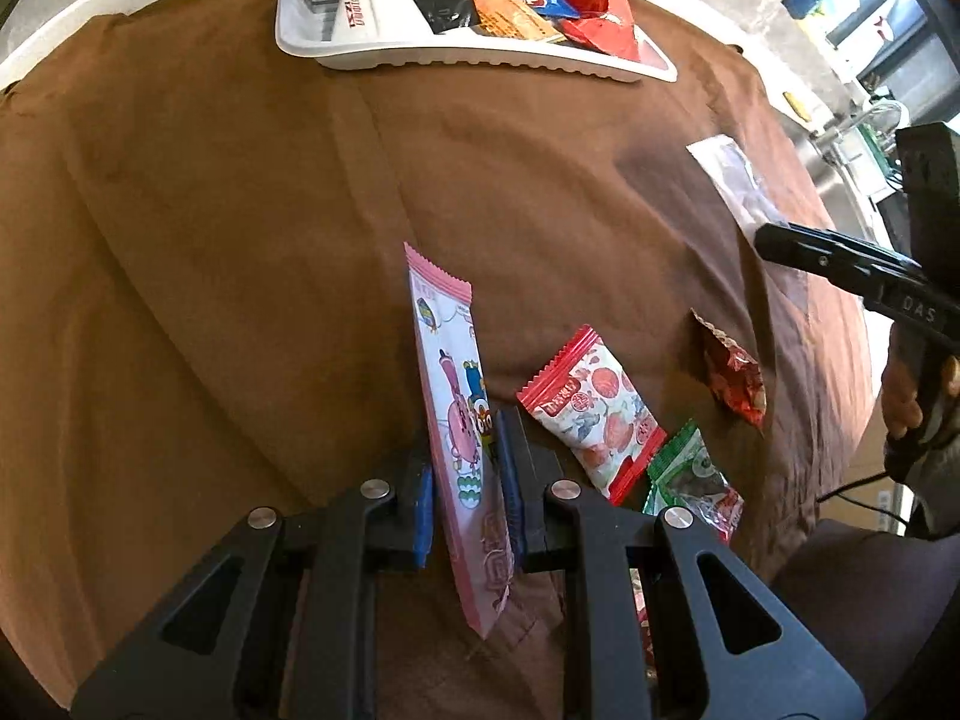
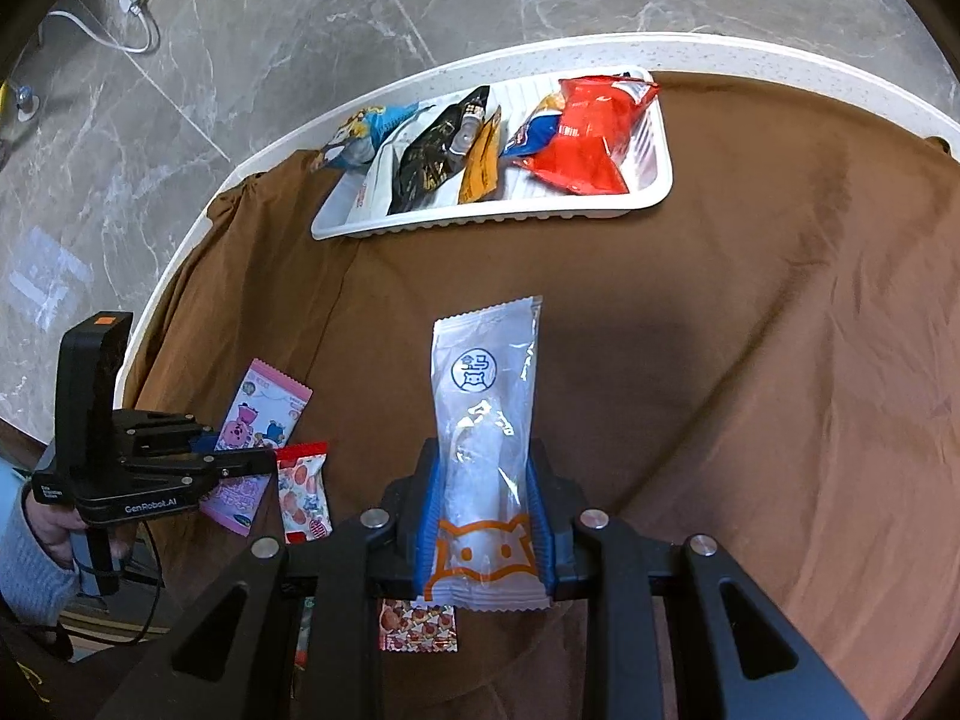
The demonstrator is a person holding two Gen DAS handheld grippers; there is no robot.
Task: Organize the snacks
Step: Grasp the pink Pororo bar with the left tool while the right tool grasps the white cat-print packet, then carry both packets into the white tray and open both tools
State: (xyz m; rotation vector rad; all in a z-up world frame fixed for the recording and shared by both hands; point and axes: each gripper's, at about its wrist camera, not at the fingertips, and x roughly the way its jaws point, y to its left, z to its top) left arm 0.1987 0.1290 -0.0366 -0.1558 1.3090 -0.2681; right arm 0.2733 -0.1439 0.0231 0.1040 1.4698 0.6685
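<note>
In the left wrist view, the left gripper [image 1: 465, 480] sits at the lower centre, its blue pads closed on a pink packet [image 1: 456, 414] that stands edge-on and upright above the brown cloth [image 1: 210, 300]. To the left of it the cloth lies bare as far as the white table rim [image 1: 54, 42] at upper left. The white tray [image 1: 480, 60] of snacks sits at top centre, with open cloth between it and the packet. Just right of the packet lie a red-and-white sachet [image 1: 594, 414], a green one [image 1: 690, 474] and a red one [image 1: 735, 381] near the cloth's right edge. In the right wrist view, the left gripper [image 2: 264, 456] shows at left, near the table rim. At lower centre the right gripper [image 2: 486, 516] is clamped on a clear packet [image 2: 486, 420], which points up the frame toward the tray [image 2: 480, 216]. Bare cloth fills the right side.
</note>
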